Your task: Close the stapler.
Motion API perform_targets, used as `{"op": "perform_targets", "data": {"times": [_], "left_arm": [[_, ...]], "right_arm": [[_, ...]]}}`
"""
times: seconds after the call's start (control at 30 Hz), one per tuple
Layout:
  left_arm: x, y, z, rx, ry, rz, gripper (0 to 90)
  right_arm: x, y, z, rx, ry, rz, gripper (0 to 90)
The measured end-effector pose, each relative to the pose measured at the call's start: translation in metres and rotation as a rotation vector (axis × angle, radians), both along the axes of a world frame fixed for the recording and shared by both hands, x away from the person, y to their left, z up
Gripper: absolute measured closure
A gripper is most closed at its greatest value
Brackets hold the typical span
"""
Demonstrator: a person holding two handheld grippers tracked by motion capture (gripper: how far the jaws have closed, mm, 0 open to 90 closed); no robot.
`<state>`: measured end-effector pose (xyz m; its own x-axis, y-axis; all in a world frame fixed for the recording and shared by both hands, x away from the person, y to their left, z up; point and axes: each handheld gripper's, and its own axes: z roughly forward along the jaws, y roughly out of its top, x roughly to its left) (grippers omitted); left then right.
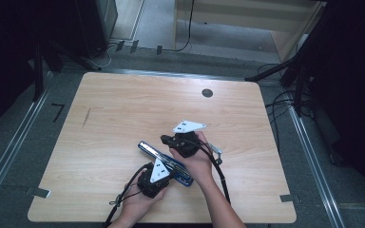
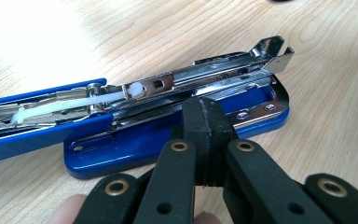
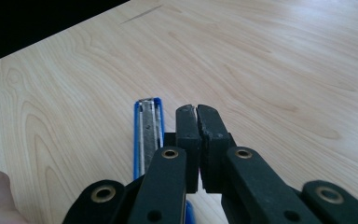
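Observation:
A blue stapler (image 1: 164, 163) lies unfolded on the wooden table (image 1: 123, 104), its lid swung back flat. In the left gripper view its blue base (image 2: 135, 140) carries the raised metal magazine (image 2: 214, 74), and the lid (image 2: 28, 135) stretches off to the left. My left gripper (image 2: 204, 109) is shut, pads together, with its tip against the base just below the magazine; it is near the stapler's near end (image 1: 170, 175). My right gripper (image 3: 196, 112) is shut on nothing and hovers over the far end of the lid (image 3: 148, 130), slightly to its right (image 1: 164, 138).
A dark round hole (image 1: 207, 93) sits near the table's far edge and a thin dark scratch (image 1: 86, 117) marks its left part. Cables and stand legs lie on the floor around the table (image 1: 285, 104).

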<state>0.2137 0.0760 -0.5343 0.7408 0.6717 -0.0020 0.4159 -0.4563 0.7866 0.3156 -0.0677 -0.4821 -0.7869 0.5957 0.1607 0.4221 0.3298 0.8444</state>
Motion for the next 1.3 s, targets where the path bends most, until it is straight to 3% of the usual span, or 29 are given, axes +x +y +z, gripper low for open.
{"op": "perform_targets", "data": {"times": [0.2, 0.6, 0.8, 1.3], "left_arm": [[0.0, 0.0, 0.0, 0.0, -0.001, -0.001, 90.0], [0.0, 0.0, 0.0, -0.001, -0.001, -0.001, 90.0], [0.0, 0.0, 0.0, 0.0, -0.001, 0.0, 90.0], [0.0, 0.0, 0.0, 0.001, 0.0, 0.0, 90.0]], "right_arm": [[0.001, -0.027, 0.004, 0.012, -0.012, -0.064, 88.7], [-0.004, -0.059, -0.001, -0.025, -0.024, -0.137, 86.2], [-0.004, -0.077, -0.003, -0.011, -0.024, -0.19, 85.3], [-0.005, -0.115, -0.015, -0.044, -0.013, -0.259, 84.1]]}}
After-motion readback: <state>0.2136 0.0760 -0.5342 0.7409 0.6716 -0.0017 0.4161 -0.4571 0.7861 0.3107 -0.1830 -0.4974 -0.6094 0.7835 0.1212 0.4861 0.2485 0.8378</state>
